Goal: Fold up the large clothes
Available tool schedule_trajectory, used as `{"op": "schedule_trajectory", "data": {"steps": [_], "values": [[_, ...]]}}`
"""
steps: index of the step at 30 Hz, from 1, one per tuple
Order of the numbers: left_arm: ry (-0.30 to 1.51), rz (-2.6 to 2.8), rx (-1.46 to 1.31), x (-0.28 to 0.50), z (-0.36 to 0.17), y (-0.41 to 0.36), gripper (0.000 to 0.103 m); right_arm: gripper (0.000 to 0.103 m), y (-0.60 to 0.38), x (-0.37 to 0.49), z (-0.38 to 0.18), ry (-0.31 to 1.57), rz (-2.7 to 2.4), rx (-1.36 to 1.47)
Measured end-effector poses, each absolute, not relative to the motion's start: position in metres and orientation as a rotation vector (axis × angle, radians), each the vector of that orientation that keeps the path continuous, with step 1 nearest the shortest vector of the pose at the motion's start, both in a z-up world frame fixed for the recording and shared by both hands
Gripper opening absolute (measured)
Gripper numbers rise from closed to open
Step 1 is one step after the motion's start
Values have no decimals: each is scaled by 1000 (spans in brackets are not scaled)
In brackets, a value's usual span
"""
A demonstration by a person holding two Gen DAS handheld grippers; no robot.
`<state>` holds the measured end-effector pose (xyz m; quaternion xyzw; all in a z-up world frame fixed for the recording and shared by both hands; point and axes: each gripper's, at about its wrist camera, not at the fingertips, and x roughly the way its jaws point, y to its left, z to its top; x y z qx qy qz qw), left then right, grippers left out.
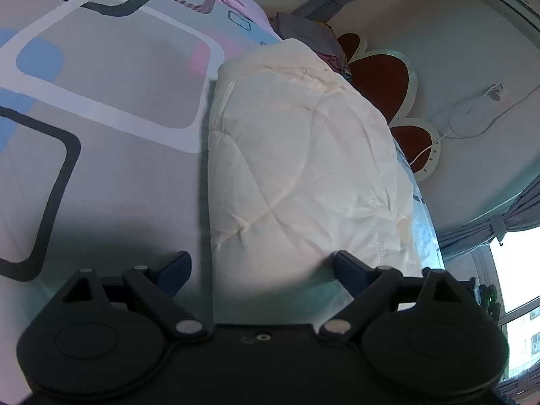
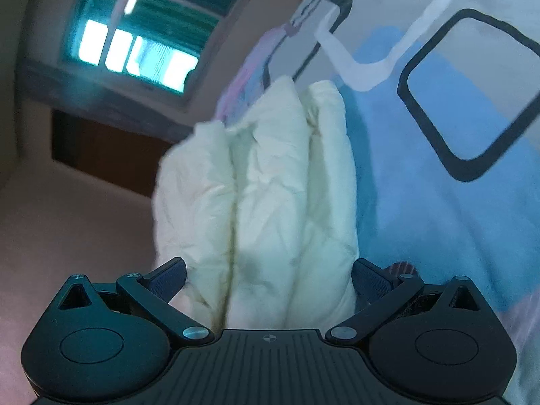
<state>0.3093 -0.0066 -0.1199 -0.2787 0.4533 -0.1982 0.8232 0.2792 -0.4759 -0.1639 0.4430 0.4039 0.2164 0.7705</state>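
Your left gripper [image 1: 261,265]: fingers spread wide, gripping nothing, hovering at near end of folded white quilt [image 1: 300,155]. Quilt lies on patterned bedsheet [image 1: 101,101], along bed edge nearest red headboard [image 1: 381,77].

Your right gripper [image 2: 268,278]: fingers spread, quilt's [image 2: 256,202] stacked folds between them, contact with pads unclear. Bedsheet [image 2: 438,202] right of quilt; window [image 2: 141,50] beyond, upper left.

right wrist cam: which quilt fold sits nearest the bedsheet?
The right-hand fold of the white quilted comforter, lying against the blue patterned bedsheet. The other two folds lie further left, toward the bed's edge. The right gripper is open around the bundle.
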Motion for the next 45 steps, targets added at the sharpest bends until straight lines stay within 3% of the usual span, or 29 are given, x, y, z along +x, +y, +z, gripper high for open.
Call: {"op": "schedule_trajectory", "data": {"steps": [7,9,19,23,30,45], "values": [[949,-434,-578,320,-117,-7,88,103,-469,300,-169,904,500,953],[953,-459,-609,327,-121,-7,83,103,-462,309,-171,931,521,921],[995,-540,-735,356,-149,-21,86,103,-427,335,-163,1001,556,722],[961,-571,-727,356,-148,-27,83,81,-422,336,-159,1001,588,720],[890,-640,-663,352,-125,-29,79,76,-412,320,-137,931,600,675],[667,-602,-639,338,-48,116,79,76,-245,340,-49,779,777,510]]}}
